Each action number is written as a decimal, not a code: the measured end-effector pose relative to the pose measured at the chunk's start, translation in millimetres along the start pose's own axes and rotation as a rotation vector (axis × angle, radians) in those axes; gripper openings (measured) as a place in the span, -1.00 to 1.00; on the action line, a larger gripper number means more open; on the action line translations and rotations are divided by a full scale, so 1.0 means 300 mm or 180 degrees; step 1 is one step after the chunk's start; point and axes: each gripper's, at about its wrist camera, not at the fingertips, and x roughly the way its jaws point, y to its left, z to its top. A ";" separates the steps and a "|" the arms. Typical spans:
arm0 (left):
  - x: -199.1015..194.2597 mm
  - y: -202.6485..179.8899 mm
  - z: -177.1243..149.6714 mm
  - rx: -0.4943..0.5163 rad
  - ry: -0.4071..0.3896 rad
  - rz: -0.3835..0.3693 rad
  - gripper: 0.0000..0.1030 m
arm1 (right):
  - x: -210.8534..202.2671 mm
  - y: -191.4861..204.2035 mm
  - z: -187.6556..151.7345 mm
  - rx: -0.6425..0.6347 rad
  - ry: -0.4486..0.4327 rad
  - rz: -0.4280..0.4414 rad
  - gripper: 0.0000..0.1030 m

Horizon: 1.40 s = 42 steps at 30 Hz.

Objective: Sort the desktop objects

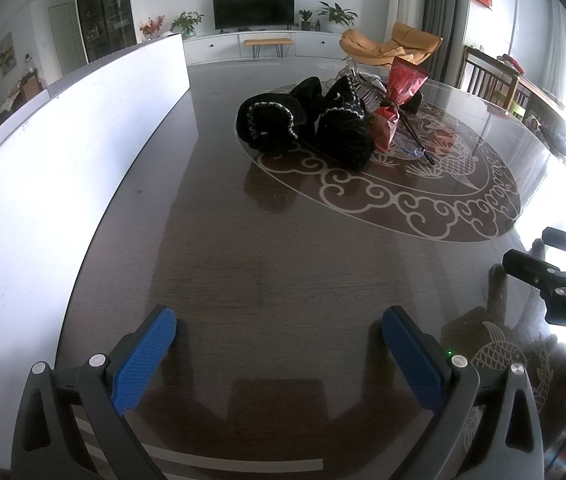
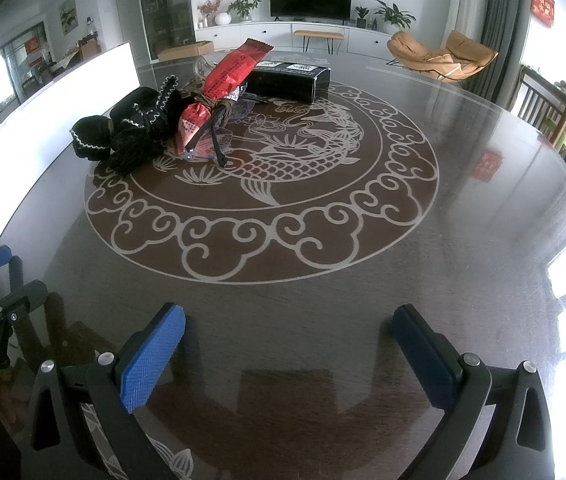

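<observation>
Both of my hand-held grippers hover low over the near edge of the worktop, nothing between the fingers. Left hand-held gripper: jaws spread wide, blue pads facing each other across bare dark wood. Right hand-held gripper: same, jaws released, empty. Each one shows at the side of the other's view, so they sit side by side, a little apart.

The things to sort are in one pile toward the far left part of the worktop, on the left rim of the round fish-and-cloud pattern. Nearest the left edge: black knitted items with white trim, bunched together, count unclear. Leaning on them, a red snack packet, tilted with its top pointing to the far edge, a cord tied around its middle. A pair of glasses with dark arms lies against the packet's lower end; lens detail too blurred to tell. Just behind the pile, toward the far edge, a black box lies flat, touching or nearly touching the packet.

A white board stands upright along the left edge of the worktop, beside the knitted items but apart from them.
</observation>
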 end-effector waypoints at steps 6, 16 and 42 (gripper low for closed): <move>0.001 0.000 0.001 -0.0001 -0.0001 0.0002 1.00 | 0.000 0.000 0.000 0.0000 0.0000 0.0000 1.00; 0.005 0.003 0.002 -0.0002 -0.0002 0.0002 1.00 | 0.001 0.001 0.001 0.0001 0.0002 -0.0001 1.00; -0.035 0.109 -0.062 0.0069 -0.0120 -0.0068 1.00 | -0.001 0.000 0.001 0.0005 0.0005 -0.0002 1.00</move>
